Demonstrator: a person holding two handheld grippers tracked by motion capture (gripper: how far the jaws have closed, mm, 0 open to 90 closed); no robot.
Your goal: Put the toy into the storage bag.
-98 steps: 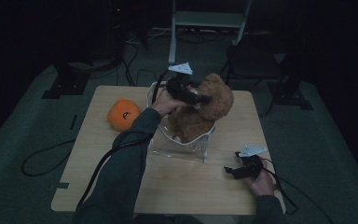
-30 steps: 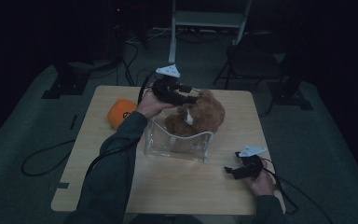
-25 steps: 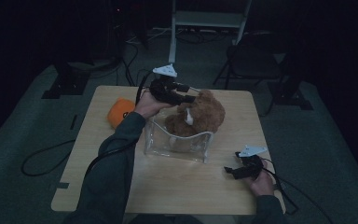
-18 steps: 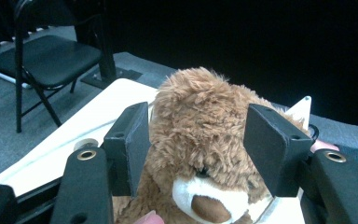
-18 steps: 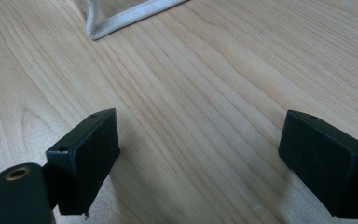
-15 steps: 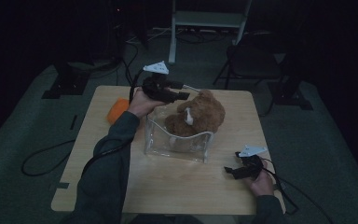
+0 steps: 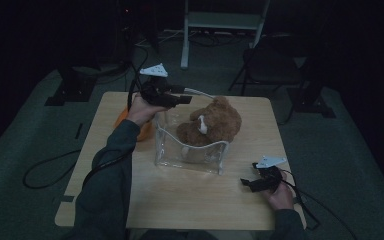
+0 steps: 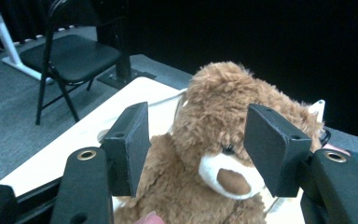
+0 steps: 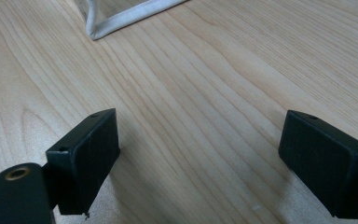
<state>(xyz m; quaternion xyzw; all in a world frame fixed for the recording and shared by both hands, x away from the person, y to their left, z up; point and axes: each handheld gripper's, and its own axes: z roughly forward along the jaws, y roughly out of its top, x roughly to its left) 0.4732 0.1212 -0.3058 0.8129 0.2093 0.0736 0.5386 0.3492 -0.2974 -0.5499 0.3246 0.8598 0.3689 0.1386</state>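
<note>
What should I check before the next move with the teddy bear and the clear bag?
1. Bear in the bag: ok, its lower body sits inside, head and upper body stick out above the rim.
2. Left gripper free of the bear: ok, jaws open, the bear's head shows between them without the pads pressing.
3. Right gripper empty: ok, jaws open over bare table.
4. Bag upright: ok, it stands on the table in the high view.
5. Bag closure: cannot tell, no fastening is clear.
6. Orange toy out of the way: ok, it lies left of the bag, partly behind the left arm.
</note>
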